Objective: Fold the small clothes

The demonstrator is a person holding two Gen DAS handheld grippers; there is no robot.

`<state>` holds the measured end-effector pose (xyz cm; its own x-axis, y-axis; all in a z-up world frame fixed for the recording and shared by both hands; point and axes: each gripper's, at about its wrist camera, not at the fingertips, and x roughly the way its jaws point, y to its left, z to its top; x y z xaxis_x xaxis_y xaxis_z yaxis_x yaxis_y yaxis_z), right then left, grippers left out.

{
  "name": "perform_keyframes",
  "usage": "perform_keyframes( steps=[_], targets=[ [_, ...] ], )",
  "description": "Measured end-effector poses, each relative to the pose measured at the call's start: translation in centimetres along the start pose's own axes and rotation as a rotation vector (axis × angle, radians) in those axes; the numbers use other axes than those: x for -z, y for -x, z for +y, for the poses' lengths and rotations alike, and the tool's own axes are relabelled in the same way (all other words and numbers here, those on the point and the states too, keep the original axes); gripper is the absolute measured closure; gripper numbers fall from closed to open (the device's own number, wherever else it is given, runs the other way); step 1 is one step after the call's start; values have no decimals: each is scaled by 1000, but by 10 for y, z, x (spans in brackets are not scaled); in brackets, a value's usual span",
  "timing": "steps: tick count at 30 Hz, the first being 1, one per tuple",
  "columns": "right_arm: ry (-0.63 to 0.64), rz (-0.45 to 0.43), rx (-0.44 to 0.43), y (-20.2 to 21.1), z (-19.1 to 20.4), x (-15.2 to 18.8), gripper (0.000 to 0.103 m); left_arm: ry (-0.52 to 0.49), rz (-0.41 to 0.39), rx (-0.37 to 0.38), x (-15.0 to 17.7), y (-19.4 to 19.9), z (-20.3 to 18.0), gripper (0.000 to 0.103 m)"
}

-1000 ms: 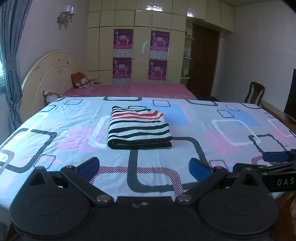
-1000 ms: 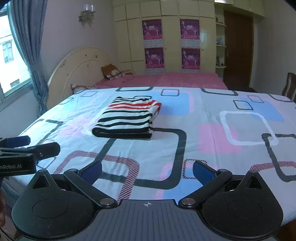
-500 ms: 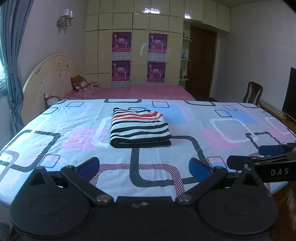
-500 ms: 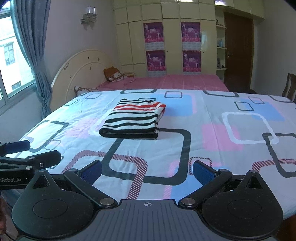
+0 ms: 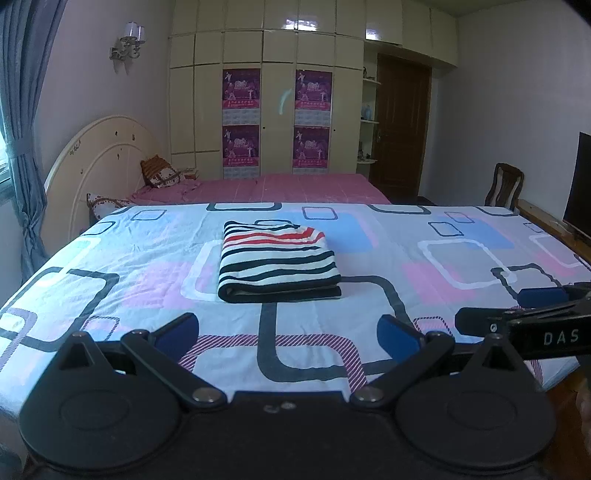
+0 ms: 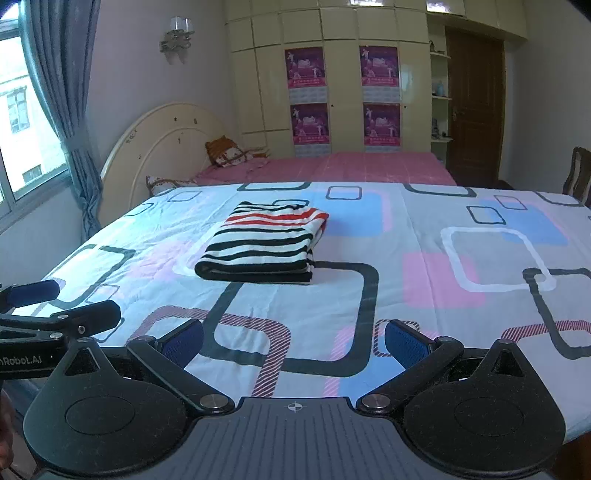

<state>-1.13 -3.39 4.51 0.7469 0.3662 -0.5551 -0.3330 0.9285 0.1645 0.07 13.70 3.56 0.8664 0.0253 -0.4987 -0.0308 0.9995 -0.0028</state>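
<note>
Left wrist view: left gripper point(image 5: 288, 330) spread wide, empty, low at the near bed edge. Striped garment point(image 5: 277, 261) lies folded flat, far ahead, well apart. Right gripper point(image 6: 293, 341) equally wide, empty. Folding looks finished; next move probably needs only withdrawing or fetching another piece.

Each black claw point(image 5: 288, 330) point(image 6: 293, 338) has blue finger pads point(image 5: 397, 332), silver pivot screws and round disc housings.

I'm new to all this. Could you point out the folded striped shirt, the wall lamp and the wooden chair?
Striped shirt point(image 5: 277, 258), left wrist view, middle of its top.
Wall lamp point(image 6: 176, 35), right wrist view, its shades.
Wooden chair point(image 5: 505, 184), left wrist view, its backrest.
</note>
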Motion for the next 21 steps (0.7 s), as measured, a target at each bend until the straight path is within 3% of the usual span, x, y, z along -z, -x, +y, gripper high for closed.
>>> perform_keyframes(
  steps=[21],
  targets=[
    [2, -1, -1, 1, -1, -4, 0, -3, -6, 1, -3, 1, -1, 0]
  ],
)
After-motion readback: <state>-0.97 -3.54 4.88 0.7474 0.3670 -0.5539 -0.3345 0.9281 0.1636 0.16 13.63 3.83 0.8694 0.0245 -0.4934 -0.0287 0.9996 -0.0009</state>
